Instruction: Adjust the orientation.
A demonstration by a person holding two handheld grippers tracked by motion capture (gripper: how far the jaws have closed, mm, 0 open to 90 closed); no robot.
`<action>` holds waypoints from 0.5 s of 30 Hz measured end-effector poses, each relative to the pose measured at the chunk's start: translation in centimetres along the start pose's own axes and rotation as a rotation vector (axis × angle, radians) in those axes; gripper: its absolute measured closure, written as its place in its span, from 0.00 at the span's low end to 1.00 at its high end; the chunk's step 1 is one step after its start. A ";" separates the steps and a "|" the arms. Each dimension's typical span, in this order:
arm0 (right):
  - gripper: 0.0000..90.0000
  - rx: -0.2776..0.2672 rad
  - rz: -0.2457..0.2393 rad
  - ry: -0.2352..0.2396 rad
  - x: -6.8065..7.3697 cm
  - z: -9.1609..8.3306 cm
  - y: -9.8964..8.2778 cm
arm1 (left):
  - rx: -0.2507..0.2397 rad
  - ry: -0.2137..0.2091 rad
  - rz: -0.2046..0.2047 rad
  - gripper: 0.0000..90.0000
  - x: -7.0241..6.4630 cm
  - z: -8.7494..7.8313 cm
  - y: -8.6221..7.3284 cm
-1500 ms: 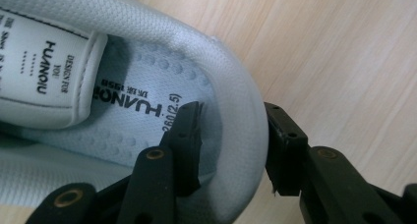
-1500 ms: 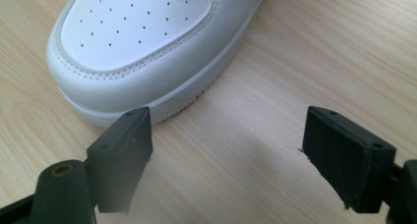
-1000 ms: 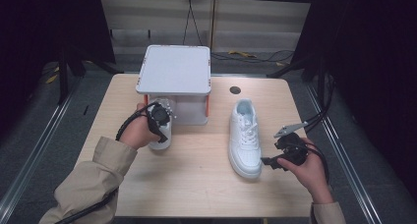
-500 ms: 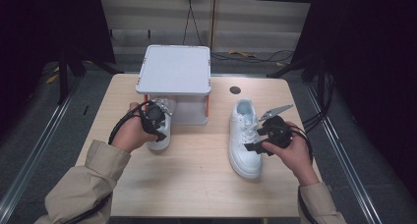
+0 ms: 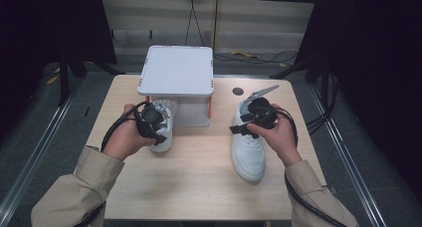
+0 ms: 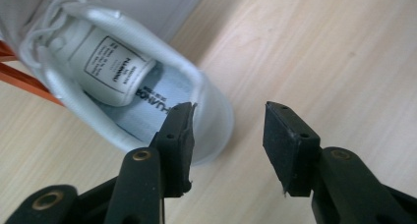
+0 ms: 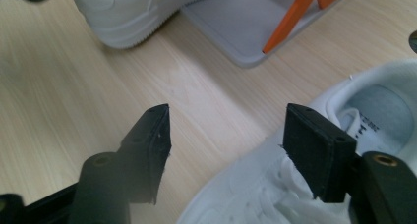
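Your left gripper (image 6: 226,135) is released: the left sneaker's (image 6: 123,81) heel rim lies just beside one jaw, bare table (image 6: 319,52) between them. Your right gripper (image 7: 236,145) has just been closing, nothing clamped; the right sneaker (image 7: 295,184) sits under one jaw

In the high view the left gripper (image 5: 158,130) hides the back of the left shoe (image 5: 166,118), and its toe is tucked under the white stand (image 5: 176,70). The right shoe (image 5: 247,152) has its top hidden by the right gripper (image 5: 244,123).
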State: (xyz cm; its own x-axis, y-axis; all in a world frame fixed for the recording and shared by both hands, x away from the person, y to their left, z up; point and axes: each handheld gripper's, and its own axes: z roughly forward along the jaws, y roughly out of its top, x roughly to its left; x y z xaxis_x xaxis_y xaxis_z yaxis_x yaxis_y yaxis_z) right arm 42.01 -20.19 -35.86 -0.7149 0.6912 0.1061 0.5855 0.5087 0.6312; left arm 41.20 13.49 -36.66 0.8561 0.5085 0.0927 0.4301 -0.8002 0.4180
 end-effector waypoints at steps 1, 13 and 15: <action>0.39 -0.003 0.021 0.008 0.0 0.1 0.4 | 0.004 -0.006 0.001 0.62 -0.1 0.1 -0.1; 0.80 0.009 0.044 -0.041 0.4 1.3 5.3 | 0.053 -0.051 0.014 0.68 -0.6 2.6 -2.0; 0.84 0.014 0.041 -0.050 0.5 1.5 6.1 | 0.057 -0.054 0.012 0.69 -0.5 2.8 -2.1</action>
State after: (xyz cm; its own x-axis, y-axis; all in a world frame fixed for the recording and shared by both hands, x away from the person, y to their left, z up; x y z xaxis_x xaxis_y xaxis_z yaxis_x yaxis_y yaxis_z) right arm 45.84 -15.98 -33.09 -0.6707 0.7359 0.0929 0.6193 0.4866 0.6162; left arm 40.64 14.05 -40.09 0.8746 0.4825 0.0479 0.4343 -0.8235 0.3650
